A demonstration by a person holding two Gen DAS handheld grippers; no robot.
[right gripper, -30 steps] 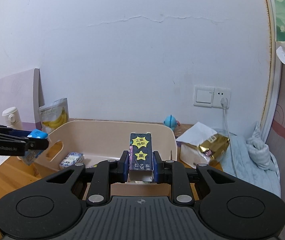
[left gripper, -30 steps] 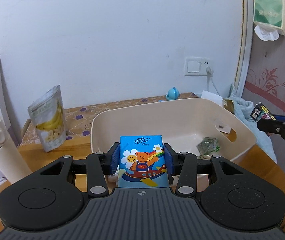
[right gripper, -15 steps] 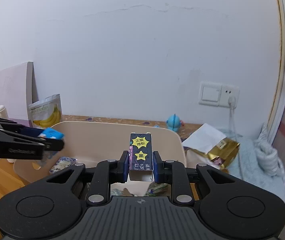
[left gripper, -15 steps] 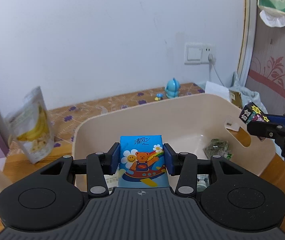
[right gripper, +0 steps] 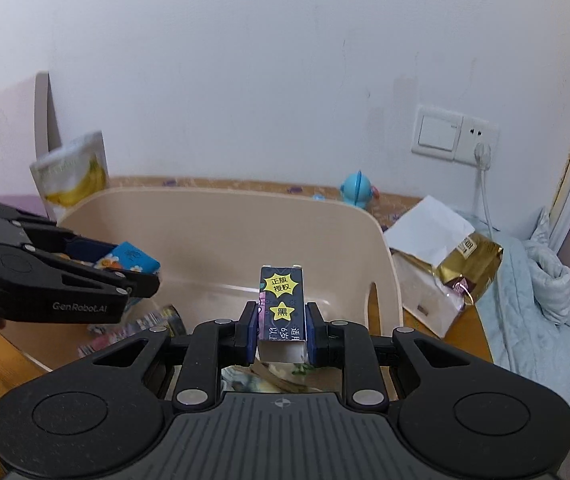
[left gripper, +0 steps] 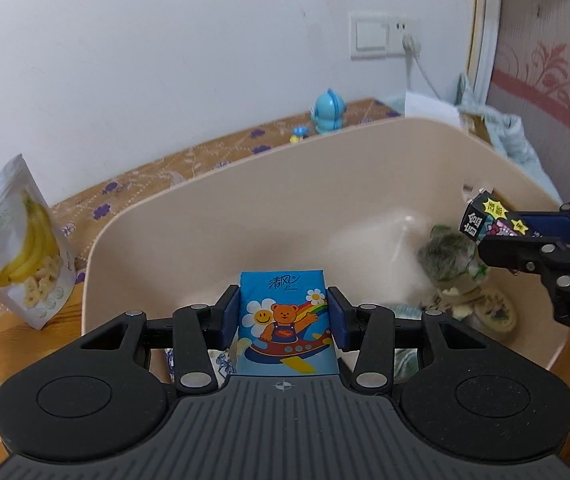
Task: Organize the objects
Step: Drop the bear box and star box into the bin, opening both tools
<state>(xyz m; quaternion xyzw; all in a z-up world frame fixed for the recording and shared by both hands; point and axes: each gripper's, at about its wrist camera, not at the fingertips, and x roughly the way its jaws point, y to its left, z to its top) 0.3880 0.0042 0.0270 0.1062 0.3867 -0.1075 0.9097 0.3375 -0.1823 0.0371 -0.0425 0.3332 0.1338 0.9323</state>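
Left gripper [left gripper: 283,320] clamps blue bear-print tissue pack [left gripper: 284,326] | right gripper [right gripper: 281,330] clamps dark starred carton [right gripper: 282,308] | both over beige plastic bin [left gripper: 245,200] | release both together and your tools may collide.

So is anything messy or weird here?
Nothing looks spilled or broken. The only untidy part is beside the beige bin: a crumpled gold bag lies on its side on the table, under a white paper.

wall [right gripper: 245,80]: white, cracked | switch-socket plate [right gripper: 455,135] | wooden table [left gripper: 37,340] | patterned wallpaper [left gripper: 557,60]
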